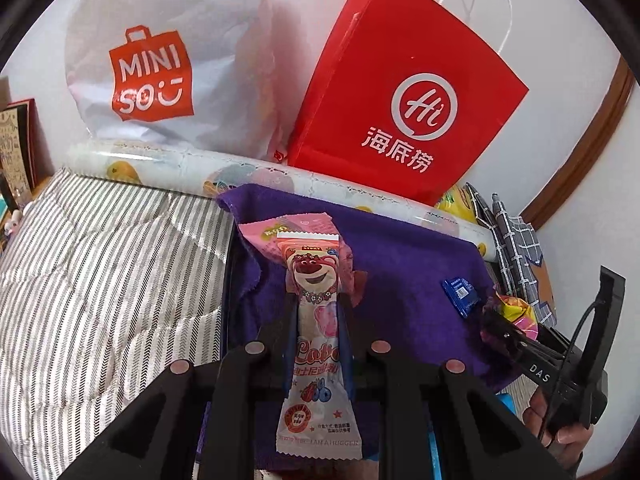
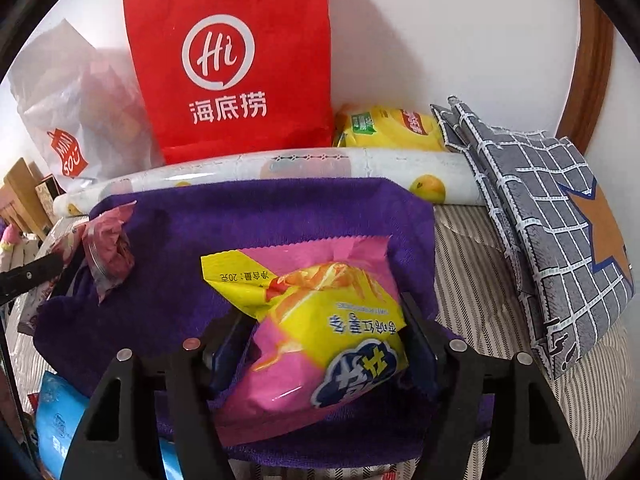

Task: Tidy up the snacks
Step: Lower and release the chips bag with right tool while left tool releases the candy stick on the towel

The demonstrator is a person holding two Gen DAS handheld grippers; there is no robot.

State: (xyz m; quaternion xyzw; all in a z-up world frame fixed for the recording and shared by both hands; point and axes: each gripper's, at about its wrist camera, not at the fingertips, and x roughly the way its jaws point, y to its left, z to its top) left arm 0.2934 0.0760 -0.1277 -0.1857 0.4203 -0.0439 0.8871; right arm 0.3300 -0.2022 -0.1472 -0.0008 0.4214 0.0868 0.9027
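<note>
My left tongs (image 1: 318, 312) are clamped tight on the long bear-print candy bar (image 1: 318, 344), right tongs (image 2: 324, 320) sit spread either side of the pink and yellow chip bag (image 2: 320, 332), both over the purple towel (image 2: 240, 216) on my striped bedding (image 1: 100, 272).

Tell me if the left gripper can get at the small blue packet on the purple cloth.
Probably not yet: the blue packet lies uncovered, but the left gripper is shut on the bear-print snack.

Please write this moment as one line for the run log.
left gripper: shut on bear snack | right gripper: around pink-yellow snack bag | both over purple cloth
</note>
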